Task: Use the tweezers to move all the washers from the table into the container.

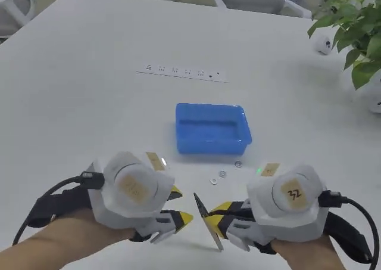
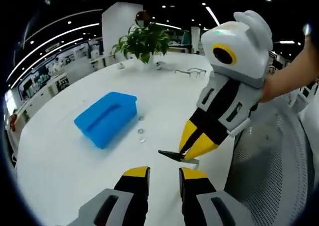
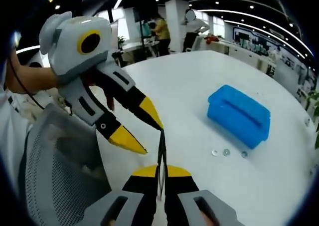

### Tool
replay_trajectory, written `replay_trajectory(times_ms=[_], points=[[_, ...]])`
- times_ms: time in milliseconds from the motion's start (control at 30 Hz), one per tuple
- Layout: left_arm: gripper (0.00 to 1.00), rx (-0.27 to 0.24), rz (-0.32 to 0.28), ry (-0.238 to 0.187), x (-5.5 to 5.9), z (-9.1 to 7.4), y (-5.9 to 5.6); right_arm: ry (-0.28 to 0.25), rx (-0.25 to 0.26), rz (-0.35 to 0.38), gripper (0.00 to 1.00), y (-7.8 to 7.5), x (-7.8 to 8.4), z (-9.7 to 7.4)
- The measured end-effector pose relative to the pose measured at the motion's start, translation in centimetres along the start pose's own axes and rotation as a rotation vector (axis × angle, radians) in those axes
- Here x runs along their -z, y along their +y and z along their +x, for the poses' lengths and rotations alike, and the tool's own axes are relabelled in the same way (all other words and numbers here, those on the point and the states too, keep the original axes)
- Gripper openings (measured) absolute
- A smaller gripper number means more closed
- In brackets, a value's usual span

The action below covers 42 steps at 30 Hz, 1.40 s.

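Right gripper (image 3: 160, 172) clamped on tweezers (image 3: 161, 148), seen edge-on; tip hard to make out. Left gripper (image 2: 164, 175) released, jaws apart, its tips just beside tweezers. Three washers (image 1: 222, 174) on table (image 1: 83, 85) just in front of blue container (image 1: 211, 129); too small for detail. Open tabletop left and right. Label (image 1: 294, 194) on right gripper reads "32". Power strip (image 1: 181, 72) beyond container, markings illegible.

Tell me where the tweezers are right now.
In the head view the tweezers sit low centre, clamped in the right gripper, tips toward the left gripper, nearer the person than the washers and blue container.
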<state>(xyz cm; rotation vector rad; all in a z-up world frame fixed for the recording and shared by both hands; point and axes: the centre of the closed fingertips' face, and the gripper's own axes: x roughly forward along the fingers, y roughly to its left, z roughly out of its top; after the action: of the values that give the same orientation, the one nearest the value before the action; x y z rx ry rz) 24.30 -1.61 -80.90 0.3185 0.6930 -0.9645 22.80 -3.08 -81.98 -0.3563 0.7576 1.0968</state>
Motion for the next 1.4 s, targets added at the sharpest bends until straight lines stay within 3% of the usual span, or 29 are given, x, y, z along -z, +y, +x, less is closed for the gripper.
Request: replay_trajectory(times_ms=[133, 167, 233, 300, 367, 567, 667, 767, 933, 1067, 1100, 1133, 1200, 1233, 1300, 1333, 1400], points=[[0.28, 0.111, -0.031, -0.016, -0.4, 0.6, -1.6, 0.002, 0.0, -0.034, 0.0, 0.2, 0.3, 0.0], [0.31, 0.109, -0.025, -0.003, -0.2, 0.8, -1.6, 0.005, 0.002, -0.037, 0.0, 0.2, 0.4, -0.1], [0.27, 0.123, 0.002, 0.013, -0.1, 0.9, -1.9, 0.005, -0.001, -0.052, 0.0, 0.3, 0.6, -0.1], [0.2, 0.108, 0.017, 0.014, -0.3, 0.9, -1.6, 0.009, 0.003, -0.058, 0.0, 0.2, 0.9, 0.0], [0.23, 0.098, 0.025, 0.028, 0.0, 1.0, -1.3, 0.013, -0.001, -0.056, 0.0, 0.0, 1.0, 0.4], [0.24, 0.019, 0.063, 0.099, 2.3, 1.3, 0.6, 0.062, -0.013, -0.066, 0.01, -0.2, 1.9, 2.0], [0.26, 0.029, 0.065, 0.101, 2.3, 1.2, 0.5, 0.082, -0.021, -0.074, 0.01, -0.4, 2.2, 2.7], [0.28, 0.022, 0.112, 0.131, 2.6, 1.3, 0.7, 0.099, -0.019, -0.088, 0.01, -0.6, 2.5, 3.2], [0.27, 0.043, 0.116, 0.149, 2.8, 1.6, 0.6, 0.126, -0.004, -0.12, 0.03, -1.1, 3.2, 3.5], [0.29, 0.054, 0.138, 0.168, 2.7, 1.9, 0.5, 0.106, -0.015, -0.073, 0.0, -1.2, 3.3, 3.4], [0.28, 0.061, 0.143, 0.169, 2.6, 2.0, 0.4, 0.049, -0.003, -0.026, 0.0, -1.3, 2.4, 3.4], [0.29, 0.067, 0.145, 0.173, 2.4, 2.1, 0.3, 0.063, -0.007, -0.019, 0.0, -1.3, 2.6, 2.8], [0.29, 0.078, 0.169, 0.173, 1.9, 2.2, 0.2, 0.016, -0.027, 0.089, 0.0, -1.0, 2.1, 1.9], [0.29, 0.082, 0.178, 0.177, 1.6, 2.4, 0.1, 0.0, -0.008, 0.131, 0.0, -1.3, 2.1, 1.1], [0.28, 0.098, 0.207, 0.178, 1.0, 2.6, -0.3, 0.004, 0.031, 0.123, 0.0, -2.0, 2.7, 0.0], [0.28, 0.105, 0.219, 0.18, 0.8, 2.8, -0.5, -0.005, 0.098, 0.113, 0.0, -3.0, 3.0, -0.9], [0.25, 0.131, 0.26, 0.188, 0.5, 3.3, -1.1, -0.015, 0.168, 0.128, 0.0, -4.1, 3.5, -2.7]])
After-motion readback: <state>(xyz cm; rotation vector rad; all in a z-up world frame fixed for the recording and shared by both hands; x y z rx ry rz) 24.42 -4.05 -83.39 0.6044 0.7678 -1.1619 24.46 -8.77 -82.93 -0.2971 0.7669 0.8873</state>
